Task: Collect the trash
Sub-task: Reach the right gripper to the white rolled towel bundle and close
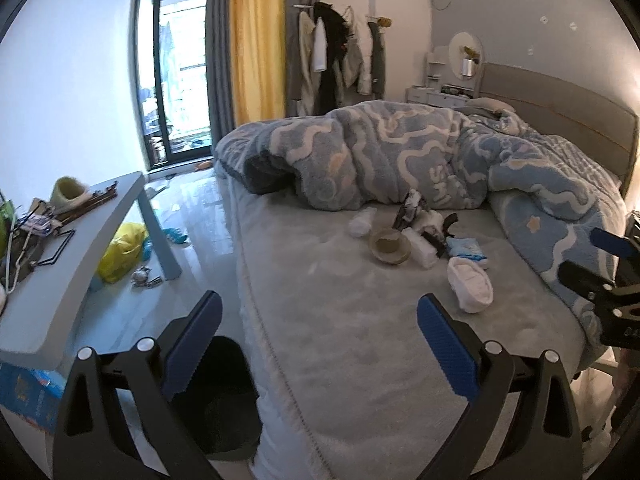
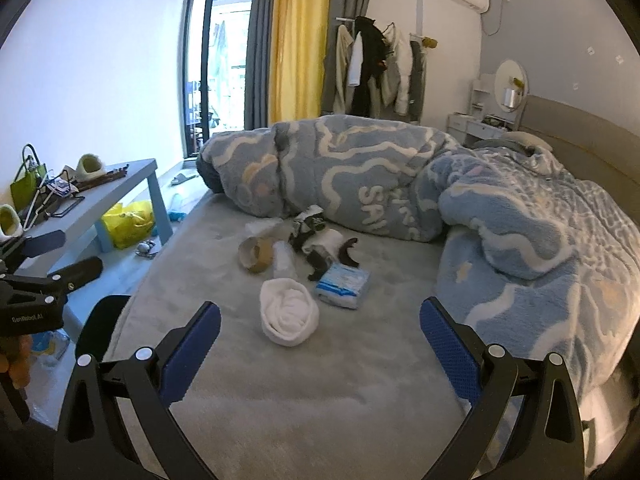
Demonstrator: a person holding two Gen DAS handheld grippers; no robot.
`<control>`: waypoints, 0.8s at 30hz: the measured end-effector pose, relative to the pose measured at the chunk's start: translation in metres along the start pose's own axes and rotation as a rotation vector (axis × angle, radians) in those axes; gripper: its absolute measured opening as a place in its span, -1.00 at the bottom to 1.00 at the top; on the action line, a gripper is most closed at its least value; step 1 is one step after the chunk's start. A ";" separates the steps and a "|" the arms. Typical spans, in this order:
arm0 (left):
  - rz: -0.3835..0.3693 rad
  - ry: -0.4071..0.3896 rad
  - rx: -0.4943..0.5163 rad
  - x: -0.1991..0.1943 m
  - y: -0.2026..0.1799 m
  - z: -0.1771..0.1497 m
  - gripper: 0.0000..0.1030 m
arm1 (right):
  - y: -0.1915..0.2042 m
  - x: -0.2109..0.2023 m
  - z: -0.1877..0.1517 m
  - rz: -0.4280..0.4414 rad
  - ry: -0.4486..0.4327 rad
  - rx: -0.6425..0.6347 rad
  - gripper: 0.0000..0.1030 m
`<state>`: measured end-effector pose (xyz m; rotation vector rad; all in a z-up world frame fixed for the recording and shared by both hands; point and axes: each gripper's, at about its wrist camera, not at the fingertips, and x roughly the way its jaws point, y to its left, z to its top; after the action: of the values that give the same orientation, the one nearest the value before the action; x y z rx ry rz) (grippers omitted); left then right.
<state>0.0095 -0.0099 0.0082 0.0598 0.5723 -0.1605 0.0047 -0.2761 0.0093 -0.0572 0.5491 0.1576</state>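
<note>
On the bed point(image 2: 248, 400), both grippers point(image 1: 320, 344) point(image 2: 320, 344) gape wide and empty; only the left view shows the black bin point(image 1: 224, 396).

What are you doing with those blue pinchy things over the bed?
A person is holding two grippers over the bed to collect trash. The left gripper and right gripper are both open and empty. A small pile waits ahead on the bed: a white wad, a tape roll, and a blue-and-white packet. A black bin stands beside the bed. Nothing is picked up yet.
</note>
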 end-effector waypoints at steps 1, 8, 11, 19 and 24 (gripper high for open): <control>-0.015 -0.001 0.000 0.002 -0.001 0.001 0.92 | -0.002 0.005 0.001 0.018 0.016 0.009 0.95; -0.045 0.013 0.005 0.020 -0.002 0.009 0.82 | -0.004 0.043 -0.002 0.065 0.124 0.041 0.95; -0.066 0.025 -0.002 0.029 -0.001 0.015 0.75 | -0.002 0.059 -0.003 0.090 0.164 0.047 0.95; -0.153 0.060 0.010 0.054 -0.005 0.027 0.61 | 0.004 0.098 -0.004 0.074 0.221 0.041 0.95; -0.231 0.098 0.005 0.075 -0.006 0.031 0.54 | 0.005 0.119 -0.001 0.090 0.249 0.040 0.95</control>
<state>0.0869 -0.0288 -0.0064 0.0061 0.6757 -0.3848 0.1037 -0.2548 -0.0537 -0.0131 0.8041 0.2293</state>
